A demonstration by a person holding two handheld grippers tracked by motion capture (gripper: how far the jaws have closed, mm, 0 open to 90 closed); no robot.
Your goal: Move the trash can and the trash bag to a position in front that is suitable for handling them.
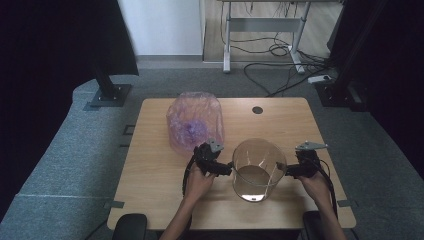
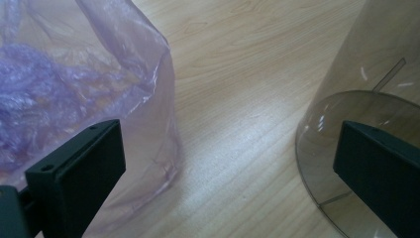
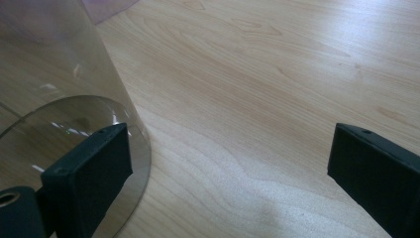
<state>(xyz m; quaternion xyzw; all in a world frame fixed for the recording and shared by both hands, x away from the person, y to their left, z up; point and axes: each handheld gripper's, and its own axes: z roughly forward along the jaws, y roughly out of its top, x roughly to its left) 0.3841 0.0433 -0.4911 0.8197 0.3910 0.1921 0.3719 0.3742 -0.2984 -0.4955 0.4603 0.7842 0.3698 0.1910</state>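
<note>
A clear, slightly smoky plastic container (image 1: 254,170) stands upright near the front of the wooden table (image 1: 150,170). A crumpled pink-purple plastic bag (image 1: 194,125) sits behind it to the left. My left gripper (image 1: 227,169) is open at the container's left side, between bag and container. In the left gripper view the left gripper (image 2: 228,173) has one jaw in front of the bag (image 2: 74,84) and the other in front of the container (image 2: 366,74). My right gripper (image 1: 281,167) is open at the container's right side. The right gripper (image 3: 228,173) has one jaw before the container (image 3: 49,74), the other over bare wood.
A small black grommet (image 1: 257,109) is set in the table's far edge. Beyond the table stand a white desk frame (image 1: 227,45) and loose cables (image 1: 280,50) on the floor. Black stands (image 1: 107,87) flank the far corners.
</note>
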